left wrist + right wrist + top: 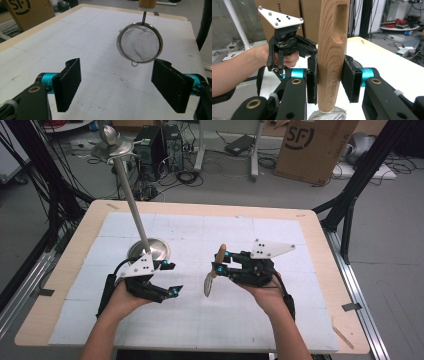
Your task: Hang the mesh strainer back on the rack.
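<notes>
So, right now my right gripper (223,265) is pinching the wooden handle (332,52) of a small mesh strainer (139,42), both pads pressed flat against the sides of the wood. That handle stands pretty much upright between them, with the slot near its top showing above the pads and some engraved lettering running down the grain that I can't read properly. The strainer's round metal rim and mesh bowl hang below the handle, off the white mat (280,320), out toward the middle of the table (65,255).

My left gripper (172,277) is holding nothing, its two black pads spread wide apart. Looking along them, the strainer sits just beyond and between the pads, closer to the one at the right of that view, mesh side facing me, not touching either. There's a little wire loop at the bottom of the rim.

Just beyond my left gripper, on the mat, is the round metal base (150,249) of a tilted pole stand (129,195). A cardboard box (315,147) sits on the floor past the table's far edge.
</notes>
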### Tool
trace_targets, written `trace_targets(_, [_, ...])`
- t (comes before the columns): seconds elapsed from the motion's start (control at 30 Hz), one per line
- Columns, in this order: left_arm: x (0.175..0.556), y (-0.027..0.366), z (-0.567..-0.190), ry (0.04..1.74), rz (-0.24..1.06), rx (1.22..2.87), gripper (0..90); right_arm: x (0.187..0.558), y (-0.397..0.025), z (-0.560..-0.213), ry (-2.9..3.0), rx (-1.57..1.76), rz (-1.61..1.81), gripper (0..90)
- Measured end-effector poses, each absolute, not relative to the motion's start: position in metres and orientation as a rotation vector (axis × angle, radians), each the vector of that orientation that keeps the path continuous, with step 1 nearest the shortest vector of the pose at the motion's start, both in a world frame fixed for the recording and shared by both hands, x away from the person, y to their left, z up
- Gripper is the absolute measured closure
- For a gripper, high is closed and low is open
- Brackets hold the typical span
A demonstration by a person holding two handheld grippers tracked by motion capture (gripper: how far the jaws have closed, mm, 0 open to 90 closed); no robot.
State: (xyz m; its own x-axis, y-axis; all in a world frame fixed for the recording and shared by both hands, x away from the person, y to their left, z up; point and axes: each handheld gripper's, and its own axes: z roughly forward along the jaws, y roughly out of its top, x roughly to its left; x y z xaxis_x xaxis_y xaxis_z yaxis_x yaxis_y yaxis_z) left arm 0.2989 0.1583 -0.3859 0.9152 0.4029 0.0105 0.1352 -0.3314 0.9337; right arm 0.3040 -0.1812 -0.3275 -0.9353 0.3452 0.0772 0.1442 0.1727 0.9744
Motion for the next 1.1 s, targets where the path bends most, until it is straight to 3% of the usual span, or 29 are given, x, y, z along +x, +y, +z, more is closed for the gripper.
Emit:
trace_targets(0.53, [0.293,0.2,-0.389,0.503,0.328,1.836,17.4,0.324,-0.171,-0.301,2.3,0.454,1.813,68.3])
trace_targets(1.1, [0.289,0.21,-0.383,0.5,0.353,1.808,17.3,0.35,-0.151,-0.267,2.299,0.457,1.785,68.2])
